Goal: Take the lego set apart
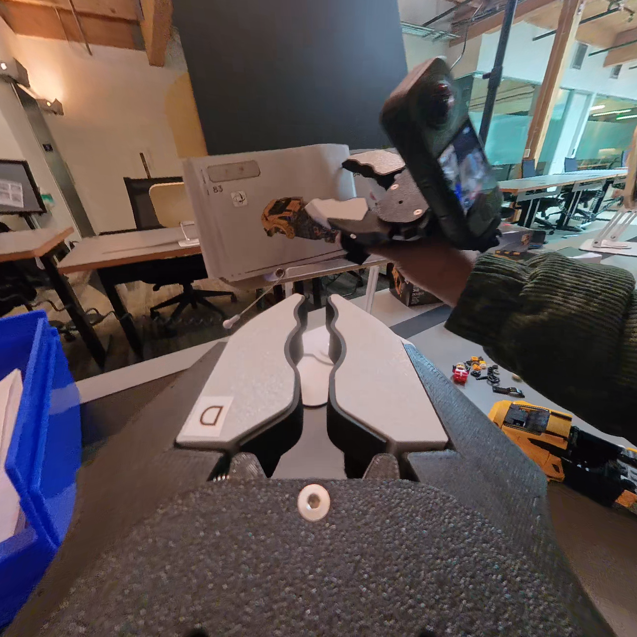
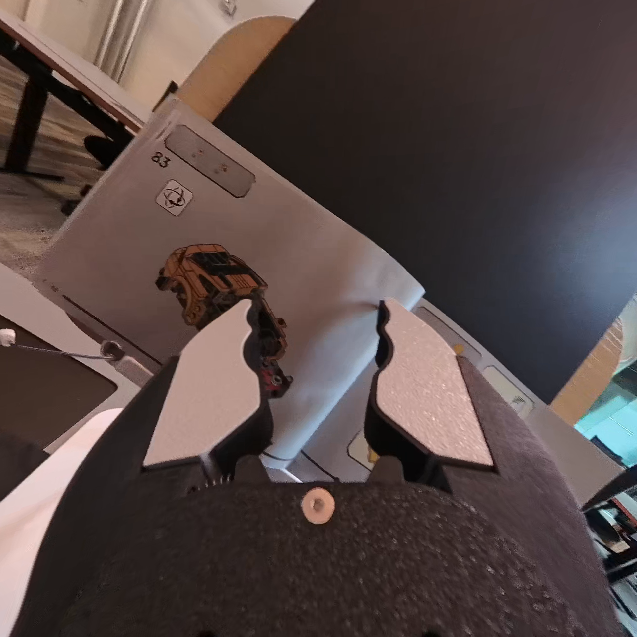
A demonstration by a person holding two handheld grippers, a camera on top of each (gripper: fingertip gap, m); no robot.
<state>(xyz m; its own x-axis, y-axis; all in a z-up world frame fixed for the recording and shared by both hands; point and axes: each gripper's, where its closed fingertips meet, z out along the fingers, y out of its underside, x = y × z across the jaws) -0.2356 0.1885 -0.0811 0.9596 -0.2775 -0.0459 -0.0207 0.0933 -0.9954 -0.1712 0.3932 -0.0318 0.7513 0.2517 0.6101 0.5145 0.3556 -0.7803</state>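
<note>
My right gripper (image 2: 313,348) gapes empty, left gripper (image 1: 314,324) nearly closed; the rigid lego truck (image 1: 531,431), probably brittle, wants gripping at its cab.

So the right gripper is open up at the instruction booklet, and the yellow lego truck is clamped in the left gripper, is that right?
Not quite: the left gripper holds nothing, its fingers nearly closed on air. The left wrist view shows the truck lying on the table. The right gripper is indeed open at the booklet.
</note>
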